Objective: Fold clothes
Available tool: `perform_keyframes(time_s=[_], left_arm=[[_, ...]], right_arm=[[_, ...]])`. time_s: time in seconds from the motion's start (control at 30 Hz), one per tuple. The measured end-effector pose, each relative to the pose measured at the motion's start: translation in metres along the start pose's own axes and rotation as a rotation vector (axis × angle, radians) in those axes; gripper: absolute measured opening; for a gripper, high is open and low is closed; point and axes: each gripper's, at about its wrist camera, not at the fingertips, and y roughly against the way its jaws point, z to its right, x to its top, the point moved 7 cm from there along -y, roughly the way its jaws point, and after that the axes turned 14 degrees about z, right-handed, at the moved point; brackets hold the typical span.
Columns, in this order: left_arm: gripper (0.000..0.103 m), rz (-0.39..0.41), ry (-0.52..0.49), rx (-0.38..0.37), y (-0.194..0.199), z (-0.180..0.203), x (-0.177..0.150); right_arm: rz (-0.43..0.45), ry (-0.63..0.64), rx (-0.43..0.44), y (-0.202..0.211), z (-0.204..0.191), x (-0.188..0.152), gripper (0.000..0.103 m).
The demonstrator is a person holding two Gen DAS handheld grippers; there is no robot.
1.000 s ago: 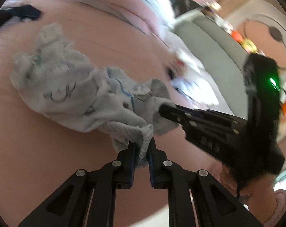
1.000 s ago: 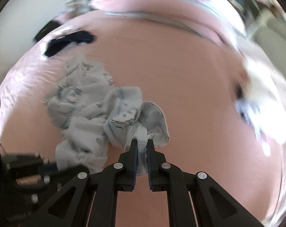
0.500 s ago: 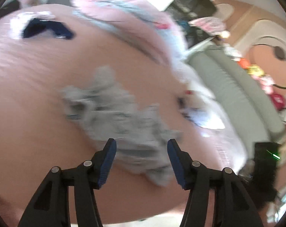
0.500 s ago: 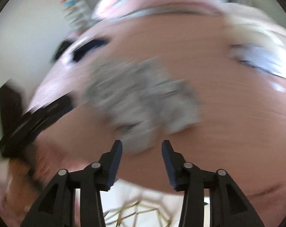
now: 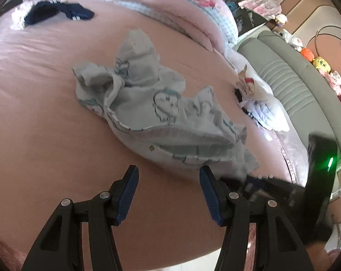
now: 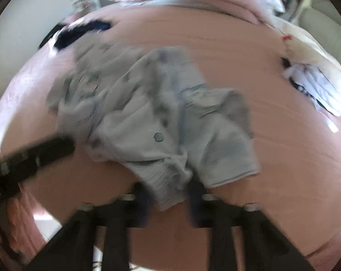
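Nearest you, your left gripper [image 5: 168, 194] hangs over the near edge of the bed with its jaws spread wide and nothing between them; the blue ribbed pads [image 5: 127, 195] face each other across bare pink sheet [image 5: 46, 117], short of the garment's near hem. Your right gripper [image 6: 168, 197] is blurred in its own view. Its two dark fingers stand apart with the ribbed cuff of the garment lying in the gap; whether the pads press on it you cannot tell from this frame. In the left wrist view the right tool reaches in low from the right, a green light showing on its black body, its tip at the garment's near right corner.

The garment [image 5: 152, 115] is a pale grey-white soft knit printed with small cartoon animals, crumpled and bunched, lying mid-bed on the smooth pink sheet. It is unfolded, with a ribbed band along the near edge and a loose flap at the near right.

Farther right lies a white printed cloth [image 5: 258, 103] beside a padded grey headboard [image 5: 290, 83]. At the far left sits a dark navy garment [image 5: 57, 12]; at the far edge, a pink and blue-checked quilt [image 5: 170, 2].
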Motion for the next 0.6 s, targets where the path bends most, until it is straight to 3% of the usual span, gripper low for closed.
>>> perform_keyframes(time_s=[0.13, 0.3, 0.4, 0.53, 0.6], left_arm=[[0.053, -0.001, 0.007, -0.036, -0.010, 0.015, -0.007], [0.053, -0.039, 0.019, -0.085, -0.022, 0.032, -0.016], [0.053, -0.003, -0.010, -0.076, -0.021, 0.042, -0.008], [0.053, 0.046, -0.049, -0.059, -0.007, 0.054, 0.015], [0.053, 0.122, -0.064, -0.065, 0.013, 0.064, 0.042]], right_arm=[[0.112, -0.057, -0.048, 0.014, 0.017, 0.033, 0.013], [0.209, -0.117, 0.006, 0.048, 0.023, 0.044, 0.013], [0.232, -0.124, 0.014, 0.065, 0.015, 0.036, 0.013], [0.290, -0.174, 0.060, 0.110, 0.042, 0.039, 0.012], [0.324, -0.202, 0.089, 0.133, 0.050, 0.046, 0.012]])
